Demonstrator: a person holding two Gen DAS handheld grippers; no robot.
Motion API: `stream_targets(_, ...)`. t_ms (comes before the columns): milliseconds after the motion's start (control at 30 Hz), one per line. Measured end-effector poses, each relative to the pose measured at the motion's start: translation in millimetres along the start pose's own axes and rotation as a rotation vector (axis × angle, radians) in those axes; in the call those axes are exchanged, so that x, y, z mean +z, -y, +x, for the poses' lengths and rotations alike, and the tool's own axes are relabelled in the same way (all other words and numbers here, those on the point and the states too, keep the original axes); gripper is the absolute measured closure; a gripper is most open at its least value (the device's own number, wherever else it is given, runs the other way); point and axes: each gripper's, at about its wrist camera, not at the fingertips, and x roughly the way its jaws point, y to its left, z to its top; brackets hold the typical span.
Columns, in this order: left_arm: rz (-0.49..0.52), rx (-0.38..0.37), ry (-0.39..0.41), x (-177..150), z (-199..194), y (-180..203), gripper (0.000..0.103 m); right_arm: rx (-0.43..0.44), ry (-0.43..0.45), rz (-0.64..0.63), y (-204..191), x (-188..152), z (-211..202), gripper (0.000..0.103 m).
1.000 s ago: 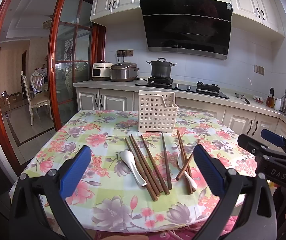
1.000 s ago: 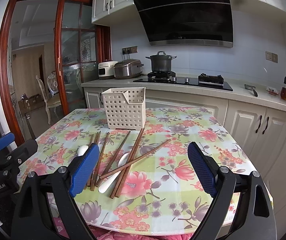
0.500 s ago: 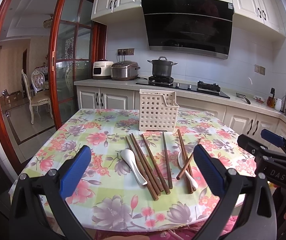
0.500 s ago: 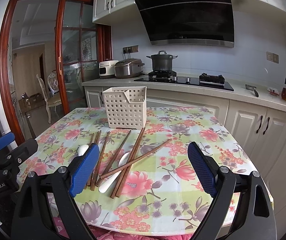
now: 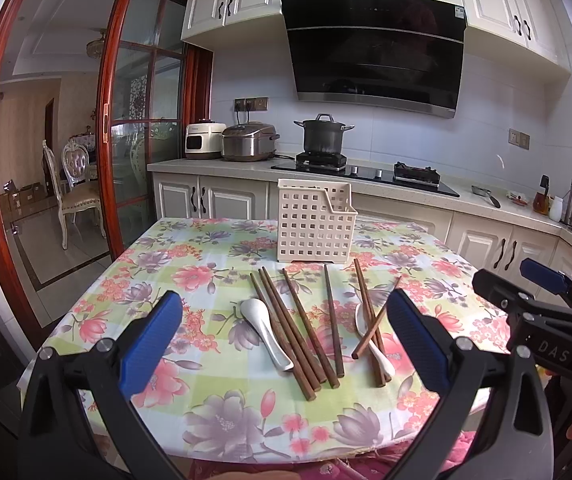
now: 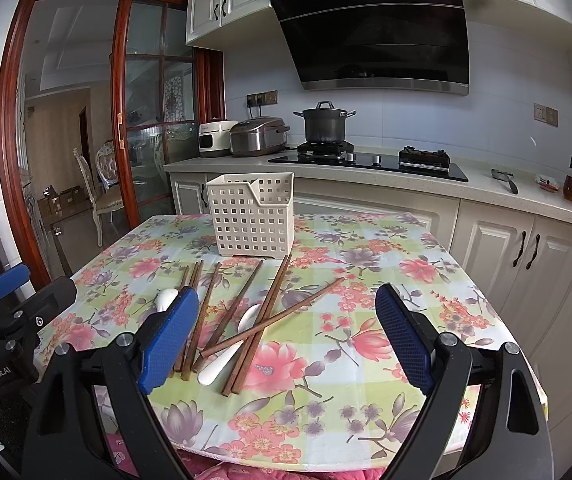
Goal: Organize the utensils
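Several brown wooden chopsticks (image 5: 292,326) (image 6: 245,304) lie loose on the flowered table (image 5: 133,276) (image 6: 366,364), in front of a cream lattice utensil holder (image 5: 314,226) (image 6: 251,216). Two white ceramic spoons lie among them: one to the left (image 5: 263,330) (image 6: 165,299) and one under crossed chopsticks (image 5: 370,336) (image 6: 231,346). My left gripper (image 5: 283,340) is open and empty, held above the near edge of the table. My right gripper (image 6: 286,340) is open and empty too, to the right of the left one; it shows in the left wrist view (image 5: 542,304).
A kitchen counter (image 5: 406,192) with a hob, a black pot (image 5: 323,134), rice cookers and cabinets runs behind the table. A red-framed glass sliding door (image 5: 125,120) stands at the left. The left gripper shows at the left edge of the right wrist view (image 6: 9,320).
Both views have drifted very slightly; the holder and utensils sit a touch higher and nearer. Nothing on the table has moved and both grippers stay open.
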Motion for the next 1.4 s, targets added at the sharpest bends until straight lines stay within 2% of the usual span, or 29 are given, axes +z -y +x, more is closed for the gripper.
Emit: stream_targets(1400,-0.003,-0.002,-0.001,-0.4,0.1,2.1,0.004,0.000,-0.003,0.003,0.5,0.3,0.9,0.018)
